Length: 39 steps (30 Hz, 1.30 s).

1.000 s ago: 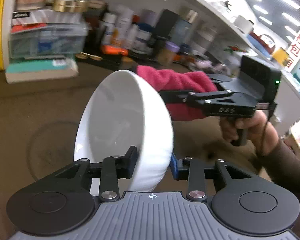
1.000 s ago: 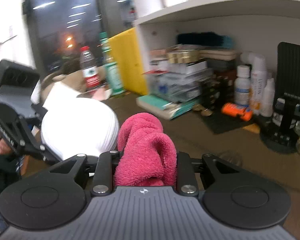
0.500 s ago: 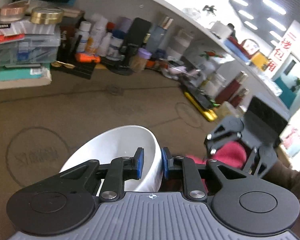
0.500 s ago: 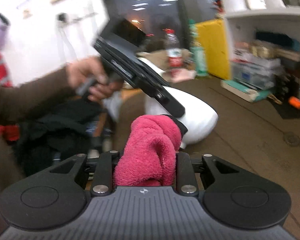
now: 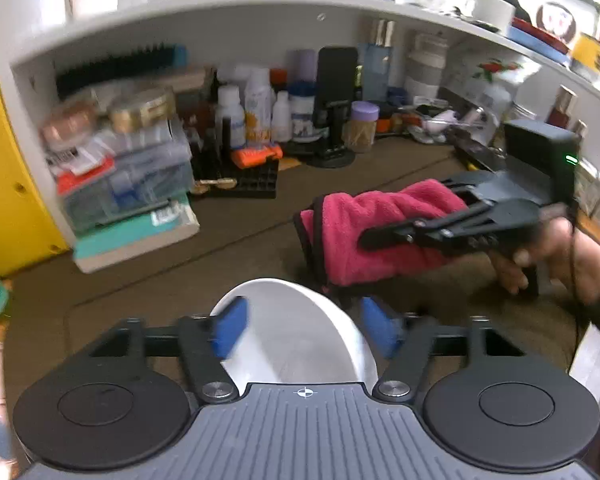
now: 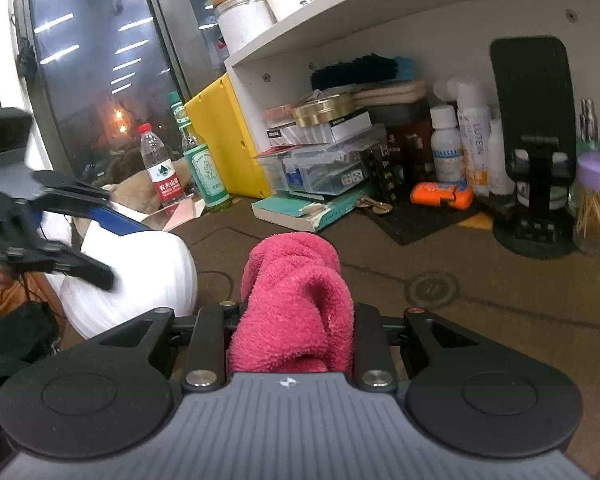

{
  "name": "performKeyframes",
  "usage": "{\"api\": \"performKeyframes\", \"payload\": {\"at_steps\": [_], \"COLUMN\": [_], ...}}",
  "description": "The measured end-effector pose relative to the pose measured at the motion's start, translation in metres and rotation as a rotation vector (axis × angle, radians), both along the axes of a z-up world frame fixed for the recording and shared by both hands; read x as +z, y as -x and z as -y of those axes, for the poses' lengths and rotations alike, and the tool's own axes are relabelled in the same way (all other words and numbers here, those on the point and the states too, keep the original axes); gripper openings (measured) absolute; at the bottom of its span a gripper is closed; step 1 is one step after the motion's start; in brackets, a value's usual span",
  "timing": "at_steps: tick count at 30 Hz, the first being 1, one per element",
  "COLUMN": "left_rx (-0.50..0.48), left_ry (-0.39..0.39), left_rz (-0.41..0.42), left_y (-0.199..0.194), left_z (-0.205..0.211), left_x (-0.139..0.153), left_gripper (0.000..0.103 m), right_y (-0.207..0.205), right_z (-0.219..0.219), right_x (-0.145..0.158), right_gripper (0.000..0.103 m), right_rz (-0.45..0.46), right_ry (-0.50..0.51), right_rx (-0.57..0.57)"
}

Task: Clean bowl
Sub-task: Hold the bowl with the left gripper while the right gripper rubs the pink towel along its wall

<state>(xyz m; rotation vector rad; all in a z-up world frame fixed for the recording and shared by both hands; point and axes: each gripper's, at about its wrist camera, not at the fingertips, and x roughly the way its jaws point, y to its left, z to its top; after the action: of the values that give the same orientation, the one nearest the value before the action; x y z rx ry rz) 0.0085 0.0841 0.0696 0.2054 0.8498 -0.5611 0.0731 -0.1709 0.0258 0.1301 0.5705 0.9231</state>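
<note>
We see the left gripper [image 5: 302, 326] spread wide around the white ceramic bowl [image 5: 300, 336], apparently unclamped, while the right gripper [image 6: 292, 316] pinches the pink terry cloth [image 6: 296, 300] clear of it; cleanliness stays unclear

A brown desk [image 5: 236, 264] runs under a white shelf [image 5: 220, 12]. Against the back wall a teal book [image 5: 136, 236] carries a stack of clear boxes [image 5: 128, 184]; right of the book lie a black mat [image 5: 244, 184] with an orange case [image 5: 256, 155], then bottles [image 5: 256, 112] and a phone stand [image 5: 334, 136]. Left of the book stands a yellow panel [image 6: 224, 136], with a water bottle [image 6: 160, 168] and a green bottle [image 6: 198, 160] beyond it.
</note>
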Motion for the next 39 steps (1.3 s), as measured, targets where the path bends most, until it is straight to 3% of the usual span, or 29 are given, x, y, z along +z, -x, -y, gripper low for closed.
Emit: {"api": "performKeyframes", "payload": {"at_steps": [2, 5, 7, 9, 11, 14, 17, 21, 24, 32, 36, 39], "left_rx": [-0.02, -0.051, -0.071, -0.091, -0.102, -0.056, 0.013, 0.026, 0.019, -0.018, -0.01, -0.006], "left_ry": [-0.049, -0.123, -0.173, -0.218, -0.217, -0.123, 0.08, 0.176, 0.19, 0.077, 0.041, 0.057], "left_rz": [0.008, 0.019, 0.027, 0.033, 0.023, -0.013, -0.09, -0.123, -0.131, -0.11, -0.096, -0.095], "left_y": [0.011, 0.027, 0.038, 0.048, 0.045, 0.027, -0.001, -0.01, -0.01, -0.002, -0.004, -0.009], "left_z": [0.004, 0.011, 0.015, 0.019, 0.02, 0.008, -0.02, -0.031, -0.032, -0.018, -0.013, -0.014], "left_x": [-0.002, -0.004, -0.006, -0.009, -0.019, -0.024, -0.023, -0.027, -0.028, -0.036, -0.035, -0.034], "left_gripper": [0.068, 0.047, 0.044, 0.029, 0.021, 0.02, 0.023, 0.029, 0.032, 0.037, 0.038, 0.038], "right_y": [0.002, 0.007, 0.012, 0.015, 0.02, 0.028, 0.027, 0.019, 0.033, 0.013, -0.012, -0.029], "right_z": [-0.002, -0.006, -0.006, -0.007, -0.005, -0.009, -0.019, -0.04, -0.048, -0.045, -0.054, -0.059], "right_x": [-0.001, -0.005, -0.002, -0.001, 0.001, 0.006, 0.008, 0.009, 0.014, 0.025, 0.027, 0.027], "right_gripper": [0.027, 0.027, 0.027, 0.027, 0.027, 0.027, 0.027, 0.027, 0.027, 0.026, 0.025, 0.025], "right_rz": [-0.001, 0.012, 0.019, 0.025, 0.037, 0.055, 0.051, 0.007, 0.019, 0.026, 0.027, 0.024], "right_ry": [0.003, 0.016, 0.022, 0.027, 0.034, 0.043, 0.035, 0.011, -0.001, -0.009, 0.006, -0.002], "right_rx": [0.005, 0.005, 0.002, -0.001, 0.0, 0.022, 0.06, 0.149, 0.32, 0.309, 0.19, 0.121]}}
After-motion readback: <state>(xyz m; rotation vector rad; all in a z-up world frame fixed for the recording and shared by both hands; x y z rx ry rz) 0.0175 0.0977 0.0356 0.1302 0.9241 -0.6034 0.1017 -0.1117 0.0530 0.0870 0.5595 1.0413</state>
